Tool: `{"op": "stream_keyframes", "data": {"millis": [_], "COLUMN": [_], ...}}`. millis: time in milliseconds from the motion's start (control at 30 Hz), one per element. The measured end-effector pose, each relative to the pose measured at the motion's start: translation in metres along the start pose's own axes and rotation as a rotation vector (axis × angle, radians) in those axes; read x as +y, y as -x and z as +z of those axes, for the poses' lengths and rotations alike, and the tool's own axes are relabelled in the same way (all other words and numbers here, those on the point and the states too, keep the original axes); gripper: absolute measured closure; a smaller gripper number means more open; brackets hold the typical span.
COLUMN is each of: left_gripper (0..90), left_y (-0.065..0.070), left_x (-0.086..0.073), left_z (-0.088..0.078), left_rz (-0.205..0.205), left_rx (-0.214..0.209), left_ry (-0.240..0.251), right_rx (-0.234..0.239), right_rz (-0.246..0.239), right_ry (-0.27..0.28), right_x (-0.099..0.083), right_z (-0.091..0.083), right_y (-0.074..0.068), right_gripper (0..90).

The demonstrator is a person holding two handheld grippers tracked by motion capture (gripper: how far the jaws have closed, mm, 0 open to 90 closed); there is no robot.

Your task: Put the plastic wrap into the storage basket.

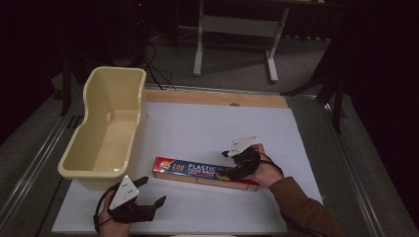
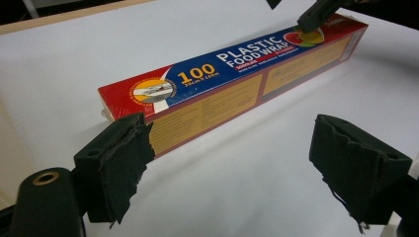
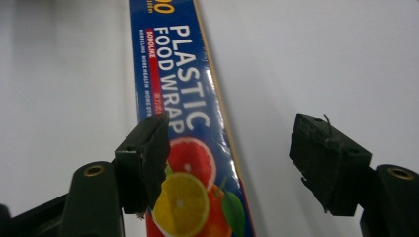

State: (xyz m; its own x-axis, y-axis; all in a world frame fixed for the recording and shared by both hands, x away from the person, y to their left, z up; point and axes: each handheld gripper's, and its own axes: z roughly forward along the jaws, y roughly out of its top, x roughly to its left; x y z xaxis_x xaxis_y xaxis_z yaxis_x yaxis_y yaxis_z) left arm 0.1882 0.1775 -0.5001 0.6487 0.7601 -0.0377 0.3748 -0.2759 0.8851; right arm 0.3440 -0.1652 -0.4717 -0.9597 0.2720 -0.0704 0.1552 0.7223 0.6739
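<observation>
A long blue and red plastic food wrap box (image 1: 202,173) lies flat on the white sheet (image 1: 207,128), near the front. My right gripper (image 1: 228,170) hovers over the box's right end, open. In the right gripper view one jaw stands over the box (image 3: 183,123) by its fruit picture, and the other stands off to the side above the sheet; the gripper (image 3: 230,148) holds nothing. My left gripper (image 1: 152,191) is open at the front left, a little short of the box. In the left gripper view the box (image 2: 222,84) lies just beyond the spread jaws of that gripper (image 2: 232,148).
A beige plastic tub (image 1: 106,128) stands at the table's left, its near rim close to the box's left end. A wooden strip (image 1: 217,98) runs along the sheet's far edge. White desk legs (image 1: 269,54) stand on the floor beyond.
</observation>
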Motion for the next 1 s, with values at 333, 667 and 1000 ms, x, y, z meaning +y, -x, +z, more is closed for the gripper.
{"op": "stream_keyframes", "data": {"millis": [333,667,1000], "left_gripper": [15.7,15.7,15.7], "left_y": [0.0,0.0,0.0], "left_x": [0.0,0.0,0.0], "left_z": [-0.002,-0.002,-0.002], "left_rz": [0.004,0.004,0.005], "left_rx": [-0.002,-0.001,-0.002], "left_ry": [0.014,0.018,0.018], "right_rx": [0.044,0.075,0.1], "right_rz": [-0.018,-0.025,-0.033], "right_ry": [-0.038,-0.046,-0.095], "right_x": [0.007,0.014,0.015], "right_z": [0.016,0.022,0.035], "right_y": [-0.005,-0.007,-0.009], "right_gripper": [29.4,28.9,28.1]}}
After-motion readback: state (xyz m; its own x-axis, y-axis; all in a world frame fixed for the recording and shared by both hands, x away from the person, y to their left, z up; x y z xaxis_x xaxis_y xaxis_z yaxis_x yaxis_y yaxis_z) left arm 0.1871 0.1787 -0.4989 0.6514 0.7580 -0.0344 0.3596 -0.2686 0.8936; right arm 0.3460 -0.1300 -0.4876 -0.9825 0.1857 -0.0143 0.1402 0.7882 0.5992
